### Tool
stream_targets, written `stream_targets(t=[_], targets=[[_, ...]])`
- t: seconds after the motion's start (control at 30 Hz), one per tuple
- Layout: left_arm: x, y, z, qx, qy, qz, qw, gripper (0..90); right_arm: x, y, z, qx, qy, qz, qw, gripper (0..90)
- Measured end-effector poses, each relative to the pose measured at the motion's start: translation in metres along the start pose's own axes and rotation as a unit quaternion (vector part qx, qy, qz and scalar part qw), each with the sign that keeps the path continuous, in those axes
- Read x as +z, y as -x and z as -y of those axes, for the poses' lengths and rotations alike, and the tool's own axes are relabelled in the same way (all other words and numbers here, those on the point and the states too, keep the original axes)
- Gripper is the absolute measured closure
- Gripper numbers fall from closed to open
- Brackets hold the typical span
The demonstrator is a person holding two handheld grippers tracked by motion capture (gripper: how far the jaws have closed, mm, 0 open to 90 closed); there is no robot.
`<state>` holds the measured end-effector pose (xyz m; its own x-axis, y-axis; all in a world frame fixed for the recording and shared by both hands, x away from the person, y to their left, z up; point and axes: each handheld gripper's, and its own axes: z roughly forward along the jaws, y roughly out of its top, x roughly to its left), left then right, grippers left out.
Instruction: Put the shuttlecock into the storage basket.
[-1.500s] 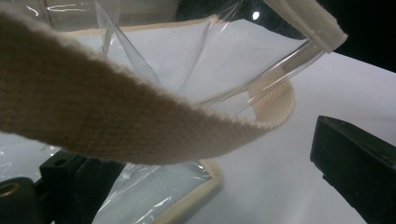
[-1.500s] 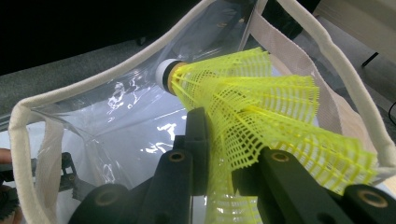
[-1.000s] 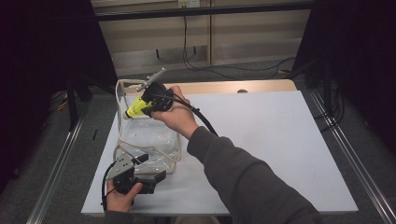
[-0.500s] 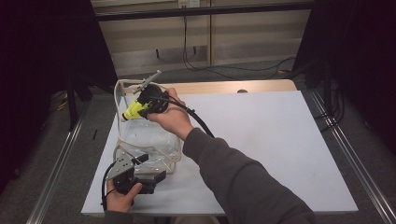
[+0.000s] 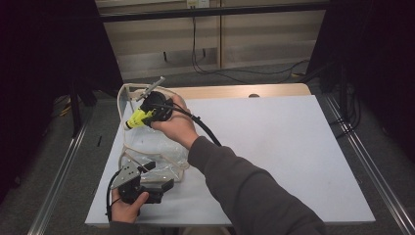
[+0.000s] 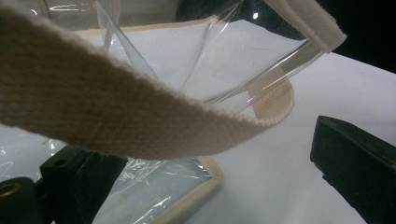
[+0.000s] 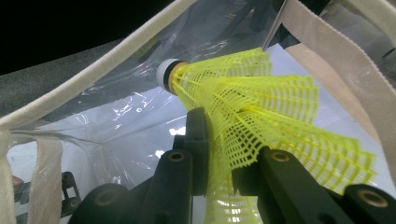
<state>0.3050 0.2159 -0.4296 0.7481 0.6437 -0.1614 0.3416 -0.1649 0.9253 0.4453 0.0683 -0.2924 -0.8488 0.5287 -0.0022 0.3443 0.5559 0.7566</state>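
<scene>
Now R gripper [image 5: 147,113] jaws clamp yellow shuttlecock [image 7: 261,112] over clear bag [image 5: 156,154]; L gripper [image 5: 149,178] jaws open, strap [image 6: 116,121] between.

i can't read any text, label, brand, number or sign here: nothing legible on the clear bag [image 5: 147,147], the yellow shuttlecock [image 7: 261,116] or the white table [image 5: 293,147].

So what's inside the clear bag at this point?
Nothing lies inside the clear bag that I can see; white table shows through its plastic. The right hand-held gripper holds a yellow shuttlecock at its mouth. The hand covers part of the interior.
</scene>
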Motion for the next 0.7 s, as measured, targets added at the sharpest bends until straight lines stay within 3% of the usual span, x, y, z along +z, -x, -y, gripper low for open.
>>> stream_targets(t=[0.7], targets=[[0.000,0.000,0.000,-0.002,0.004,0.001,1.0000,3.7,0.017,-0.006,0.005,0.001,-0.011,-0.009,0.9999,79.2]])
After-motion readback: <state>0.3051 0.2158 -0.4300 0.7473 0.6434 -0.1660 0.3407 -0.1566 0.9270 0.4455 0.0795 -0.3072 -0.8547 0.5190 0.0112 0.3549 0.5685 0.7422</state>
